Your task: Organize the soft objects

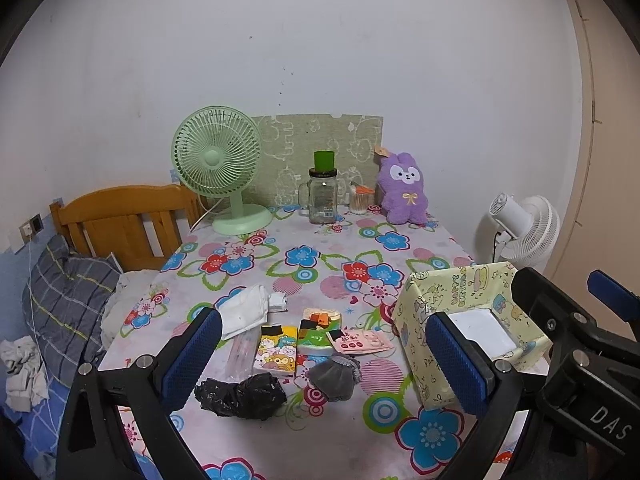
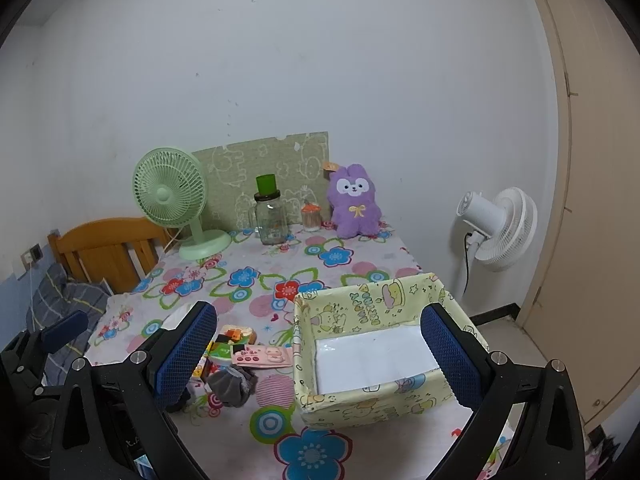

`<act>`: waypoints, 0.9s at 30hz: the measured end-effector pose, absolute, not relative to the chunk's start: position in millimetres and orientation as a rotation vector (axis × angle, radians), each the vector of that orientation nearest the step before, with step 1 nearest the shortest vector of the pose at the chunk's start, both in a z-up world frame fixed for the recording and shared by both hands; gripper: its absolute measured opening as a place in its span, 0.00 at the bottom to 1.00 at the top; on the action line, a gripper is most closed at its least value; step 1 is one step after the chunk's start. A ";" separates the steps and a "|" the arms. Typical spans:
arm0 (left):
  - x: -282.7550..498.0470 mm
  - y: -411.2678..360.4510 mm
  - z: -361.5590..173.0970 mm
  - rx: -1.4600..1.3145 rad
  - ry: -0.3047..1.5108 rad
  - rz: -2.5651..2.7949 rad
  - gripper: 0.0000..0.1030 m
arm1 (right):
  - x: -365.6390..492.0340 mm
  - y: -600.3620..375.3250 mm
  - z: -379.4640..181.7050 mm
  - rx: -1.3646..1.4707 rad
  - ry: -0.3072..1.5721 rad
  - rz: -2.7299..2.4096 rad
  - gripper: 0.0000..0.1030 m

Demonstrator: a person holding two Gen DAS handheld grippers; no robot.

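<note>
Soft items lie on the flowered tablecloth [image 1: 320,272]: a crumpled black bag [image 1: 240,395], a grey sock [image 1: 335,376] [image 2: 230,386], a white folded cloth [image 1: 245,312], two cartoon tissue packs [image 1: 276,351] [image 1: 320,330] and a pink packet [image 1: 360,342] [image 2: 262,356]. A yellow cartoon-print box [image 1: 432,320] [image 2: 360,308] stands open at the right, its white bottom bare. My left gripper [image 1: 326,364] hovers open above the pile. My right gripper [image 2: 320,356] is open in front of the box. A purple plush toy [image 1: 403,189] [image 2: 354,202] sits at the far edge.
A green desk fan [image 1: 218,160] [image 2: 170,196], a glass jar with green lid [image 1: 322,192] [image 2: 271,216] and a cotton-swab pot [image 1: 359,200] stand at the back. A white fan [image 2: 496,228] is off the right edge. A wooden bed frame [image 1: 120,220] and pillow [image 1: 68,300] lie left.
</note>
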State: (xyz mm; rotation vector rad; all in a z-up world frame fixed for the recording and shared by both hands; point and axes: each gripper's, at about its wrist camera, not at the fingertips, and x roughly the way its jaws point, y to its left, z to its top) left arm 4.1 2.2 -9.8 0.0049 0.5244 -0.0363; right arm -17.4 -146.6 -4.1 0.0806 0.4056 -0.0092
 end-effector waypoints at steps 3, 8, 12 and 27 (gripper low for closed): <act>3.8 1.9 -9.8 0.002 0.522 -0.037 0.99 | -17.1 -146.7 -4.0 0.081 0.403 -0.009 1.00; 4.5 1.8 -9.6 0.003 0.523 -0.038 0.99 | -15.5 -146.9 -5.3 0.084 0.400 -0.011 1.00; 5.4 2.7 -9.3 0.001 0.526 -0.037 0.98 | -14.1 -147.0 -7.7 0.087 0.403 -0.009 1.00; 16.3 16.0 -22.8 0.001 0.549 -0.020 0.93 | -2.4 -129.3 -17.9 0.080 0.408 0.037 0.98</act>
